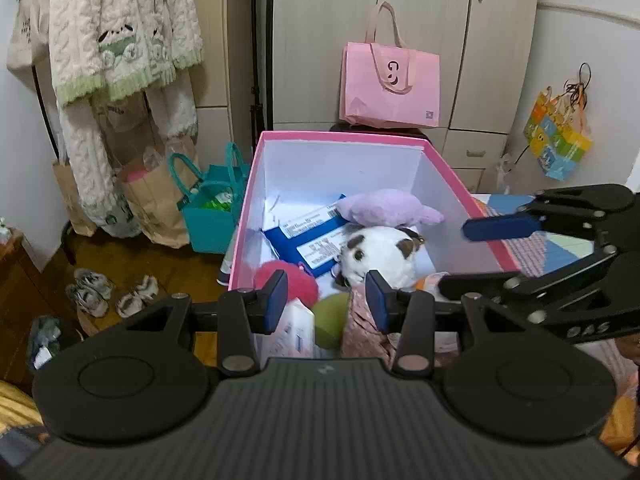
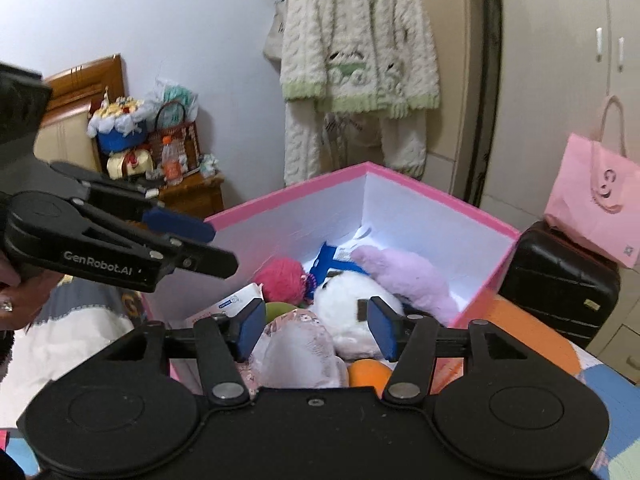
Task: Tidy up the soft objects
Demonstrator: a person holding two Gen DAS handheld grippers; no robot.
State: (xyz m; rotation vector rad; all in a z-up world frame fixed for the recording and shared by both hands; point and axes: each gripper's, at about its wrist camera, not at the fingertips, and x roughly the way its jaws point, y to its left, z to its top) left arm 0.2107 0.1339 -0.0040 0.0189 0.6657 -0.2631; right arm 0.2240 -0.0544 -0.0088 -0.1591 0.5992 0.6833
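Observation:
A pink box (image 1: 340,136) (image 2: 288,192) with white walls holds a purple plush (image 1: 388,208) (image 2: 404,276), a white plush with brown patches (image 1: 380,252) (image 2: 348,304), a pink pom ball (image 1: 304,284) (image 2: 280,276), a green ball (image 1: 330,320) (image 2: 276,310) and a pink floral cloth bundle (image 1: 360,328) (image 2: 296,348). My left gripper (image 1: 327,300) (image 2: 224,248) hovers over the box's near edge, jaws apart, gripping nothing. My right gripper (image 2: 317,328) (image 1: 454,258) is open above the floral bundle, which lies between and below its pads without being pressed.
Blue packages (image 1: 304,240) and a white carton (image 1: 294,328) also lie in the box. Behind it are a black suitcase (image 2: 556,280) and a pink tote (image 1: 390,84). A teal bag (image 1: 212,216), paper bags (image 1: 156,204) and shoes (image 1: 108,292) are on the floor at left.

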